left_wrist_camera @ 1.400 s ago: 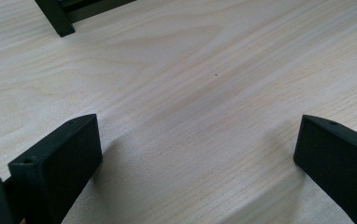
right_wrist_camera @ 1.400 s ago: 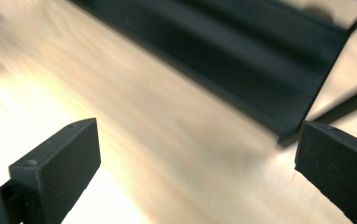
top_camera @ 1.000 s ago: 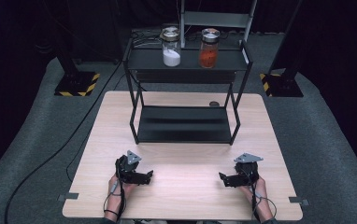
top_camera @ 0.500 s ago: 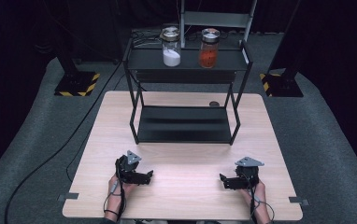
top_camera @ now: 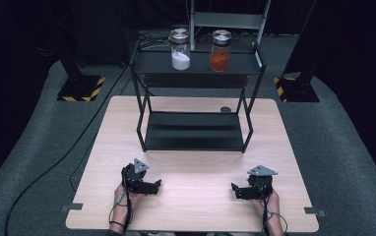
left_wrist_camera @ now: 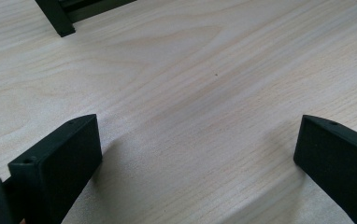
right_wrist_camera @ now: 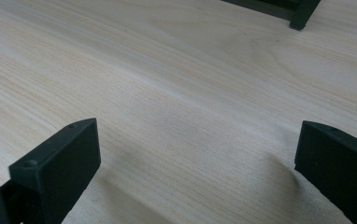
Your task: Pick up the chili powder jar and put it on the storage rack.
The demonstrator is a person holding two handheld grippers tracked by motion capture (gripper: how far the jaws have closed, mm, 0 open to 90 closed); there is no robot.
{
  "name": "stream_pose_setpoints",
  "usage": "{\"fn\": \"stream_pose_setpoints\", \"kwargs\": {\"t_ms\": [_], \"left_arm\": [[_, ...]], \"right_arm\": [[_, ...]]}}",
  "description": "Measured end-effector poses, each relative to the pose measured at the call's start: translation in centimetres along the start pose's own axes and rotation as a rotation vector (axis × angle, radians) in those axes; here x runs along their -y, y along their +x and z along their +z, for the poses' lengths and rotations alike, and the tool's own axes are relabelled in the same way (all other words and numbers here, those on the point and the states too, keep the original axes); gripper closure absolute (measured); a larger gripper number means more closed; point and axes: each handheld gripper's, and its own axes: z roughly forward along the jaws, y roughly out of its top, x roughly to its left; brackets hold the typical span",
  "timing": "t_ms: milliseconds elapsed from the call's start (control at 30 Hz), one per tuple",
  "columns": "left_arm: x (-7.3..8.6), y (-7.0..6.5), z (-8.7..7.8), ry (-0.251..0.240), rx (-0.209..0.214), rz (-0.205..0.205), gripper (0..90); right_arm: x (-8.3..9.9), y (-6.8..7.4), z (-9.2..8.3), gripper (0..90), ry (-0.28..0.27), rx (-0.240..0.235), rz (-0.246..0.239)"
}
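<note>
Background clutter, far end and floor
Two lidded jars, white-filled (top_camera: 180, 49) and orange-filled (top_camera: 220, 51), stand apart on the rack (top_camera: 151, 63) top shelf; small dark disc (top_camera: 225, 109) behind it (unclear what); hazard-striped bases (top_camera: 80, 88) on grey carpet (top_camera: 38, 147), black cable (top_camera: 63, 157) trailing.

The table (top_camera: 191, 162) is pale wood with thin lines of grain, smooth and a little shiny. The shelf rack (top_camera: 194, 135) looks like black metal, with a soft shine on its flat boards. The two jars (top_camera: 180, 49) look like clear, glossy glass. The left gripper (left_wrist_camera: 197, 154) and right gripper (right_wrist_camera: 197, 154) have dull black plastic jaws. The floor (top_camera: 38, 147) is grey, rough carpet.
</note>
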Motion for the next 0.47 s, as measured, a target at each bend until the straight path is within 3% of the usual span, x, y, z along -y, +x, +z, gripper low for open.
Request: {"fn": "stream_pose_setpoints", "kwargs": {"t_ms": [467], "left_arm": [[0.01, 0.0, 0.0, -0.001, 0.0, -0.001, 0.5]], "right_arm": [[0.08, -0.12, -0.03, 0.0, -0.005, -0.006, 0.004]]}}
